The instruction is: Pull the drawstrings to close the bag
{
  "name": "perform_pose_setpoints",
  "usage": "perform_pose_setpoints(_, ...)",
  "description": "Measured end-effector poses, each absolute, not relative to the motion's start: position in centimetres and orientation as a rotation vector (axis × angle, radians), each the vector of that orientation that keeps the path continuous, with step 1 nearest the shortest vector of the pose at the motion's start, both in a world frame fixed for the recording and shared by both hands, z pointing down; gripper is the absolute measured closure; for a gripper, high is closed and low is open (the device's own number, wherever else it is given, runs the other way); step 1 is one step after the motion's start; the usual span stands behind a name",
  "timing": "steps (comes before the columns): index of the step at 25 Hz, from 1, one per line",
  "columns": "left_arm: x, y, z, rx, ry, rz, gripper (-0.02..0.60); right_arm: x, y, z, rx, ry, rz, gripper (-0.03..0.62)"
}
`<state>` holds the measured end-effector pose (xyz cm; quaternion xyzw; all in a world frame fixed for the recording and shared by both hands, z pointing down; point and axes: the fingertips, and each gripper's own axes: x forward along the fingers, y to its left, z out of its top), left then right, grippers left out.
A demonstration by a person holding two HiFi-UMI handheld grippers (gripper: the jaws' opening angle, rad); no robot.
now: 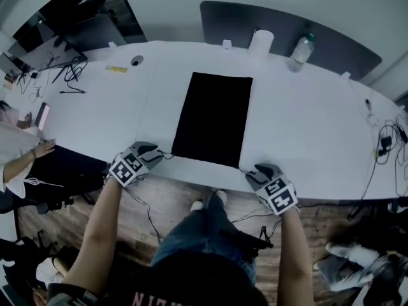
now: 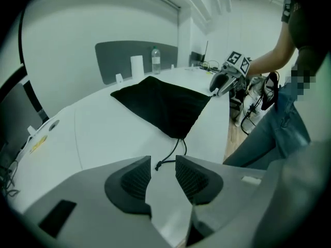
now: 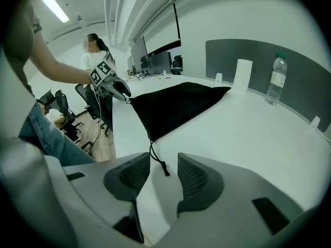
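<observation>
A flat black drawstring bag (image 1: 213, 118) lies on the white table (image 1: 306, 132), its mouth toward the near edge. My left gripper (image 1: 160, 153) sits at the bag's near left corner and my right gripper (image 1: 250, 171) at its near right corner. In the left gripper view the left drawstring (image 2: 173, 151) runs from the bag (image 2: 160, 105) down to a knotted end between the open jaws of the left gripper (image 2: 163, 172); the pads do not press it. The right gripper view shows the right drawstring (image 3: 156, 161) lying loose between the open jaws of the right gripper (image 3: 164, 174).
A white paper roll (image 1: 261, 43) and a water bottle (image 1: 301, 51) stand at the table's far edge before a grey divider (image 1: 331, 37). Cables (image 1: 69, 70) lie at the far left and right (image 1: 389, 142). A person's arm (image 1: 25, 161) rests at the left.
</observation>
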<state>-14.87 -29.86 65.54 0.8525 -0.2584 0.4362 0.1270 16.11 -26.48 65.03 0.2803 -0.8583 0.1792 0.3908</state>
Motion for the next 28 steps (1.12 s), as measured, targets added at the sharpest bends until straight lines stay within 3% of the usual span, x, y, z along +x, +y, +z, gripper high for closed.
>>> perform_pose_setpoints(7,-14.2,-30.2,66.1,2.54,-0.612,1.307,0.448,16.3,-26.5,65.7,0.685,-2.155,0.407,0.447)
perform_pose_setpoints(11,-13.8,-29.3,66.2,2.566,-0.528,1.326,0.526,15.7,-26.2,65.9,0.611,-2.122,0.305,0.442)
perform_pose_setpoints(19,-13.6,-29.3,66.3,2.559,-0.563,1.312,0.569,15.4,-25.9,66.2,0.554,-2.109,0.295,0.511)
perform_pose_setpoints(20,-13.6,-29.3,66.3,2.56,-0.571,1.319,0.569,15.5,-26.1,66.2,0.568,-2.103,0.297,0.576)
perform_pose_setpoints(28,-13.8,-29.6,65.2,2.569,-0.668,1.282,0.571,15.4,-25.8,65.8,0.568,-2.026,0.202,0.588)
